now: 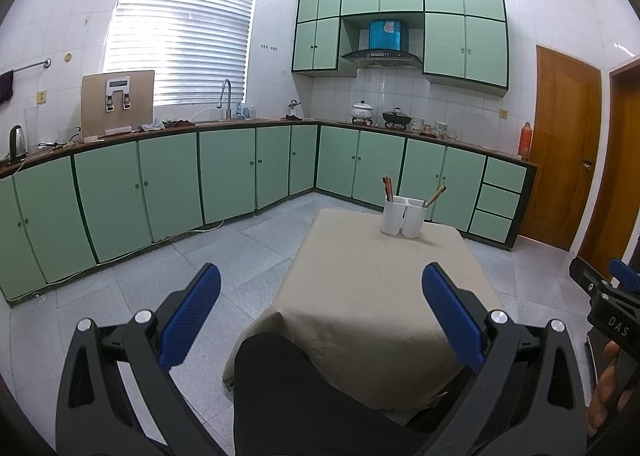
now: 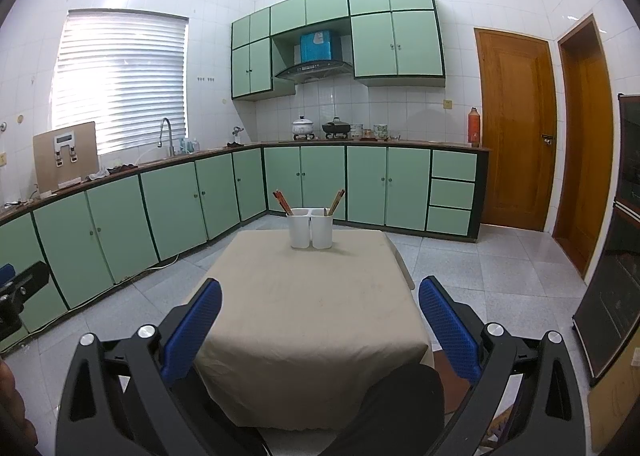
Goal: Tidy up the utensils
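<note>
White utensil holder (image 2: 311, 231); beige tablecloth (image 2: 304, 308); blue textured claw pads (image 2: 192, 332); mint-green cabinets (image 2: 120, 232), dark trim.

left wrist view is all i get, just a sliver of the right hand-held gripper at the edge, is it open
Observer: Yes. The right wrist view shows the right hand-held gripper open and empty, aimed across the cloth-covered table.
Operator: anything further right i can't see
Observer: A dark glass-fronted cabinet stands by the right wall.
Operator: how does the holder look from there
Observer: The white holder is head-on: the chopsticks in its left cup lean left, the pair in the right cup leans right.
</note>
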Tool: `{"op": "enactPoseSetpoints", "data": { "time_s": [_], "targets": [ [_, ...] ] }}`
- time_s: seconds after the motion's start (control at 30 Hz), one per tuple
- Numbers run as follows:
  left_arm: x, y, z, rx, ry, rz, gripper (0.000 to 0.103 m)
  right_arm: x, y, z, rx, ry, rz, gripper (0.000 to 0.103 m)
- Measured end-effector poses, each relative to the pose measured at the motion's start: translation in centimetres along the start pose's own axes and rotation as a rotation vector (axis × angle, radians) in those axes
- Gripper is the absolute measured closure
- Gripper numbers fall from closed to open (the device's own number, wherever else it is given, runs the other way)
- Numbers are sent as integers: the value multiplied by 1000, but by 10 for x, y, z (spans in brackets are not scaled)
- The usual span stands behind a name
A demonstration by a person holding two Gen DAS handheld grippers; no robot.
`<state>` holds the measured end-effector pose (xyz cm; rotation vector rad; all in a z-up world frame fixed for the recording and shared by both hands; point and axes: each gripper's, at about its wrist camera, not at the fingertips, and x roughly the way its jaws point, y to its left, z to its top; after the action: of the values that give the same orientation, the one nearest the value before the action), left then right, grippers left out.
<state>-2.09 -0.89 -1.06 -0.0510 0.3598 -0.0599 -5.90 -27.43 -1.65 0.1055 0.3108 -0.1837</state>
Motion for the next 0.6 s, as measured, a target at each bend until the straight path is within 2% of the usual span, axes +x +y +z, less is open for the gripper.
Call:
{"op": "enactPoseSetpoints", "data": {
  "time_s": [0.6],
  "targets": [
    [-5,-3,4,5,-7,1,5,-4,-2,1,5,0,1,6]
  ]
}}
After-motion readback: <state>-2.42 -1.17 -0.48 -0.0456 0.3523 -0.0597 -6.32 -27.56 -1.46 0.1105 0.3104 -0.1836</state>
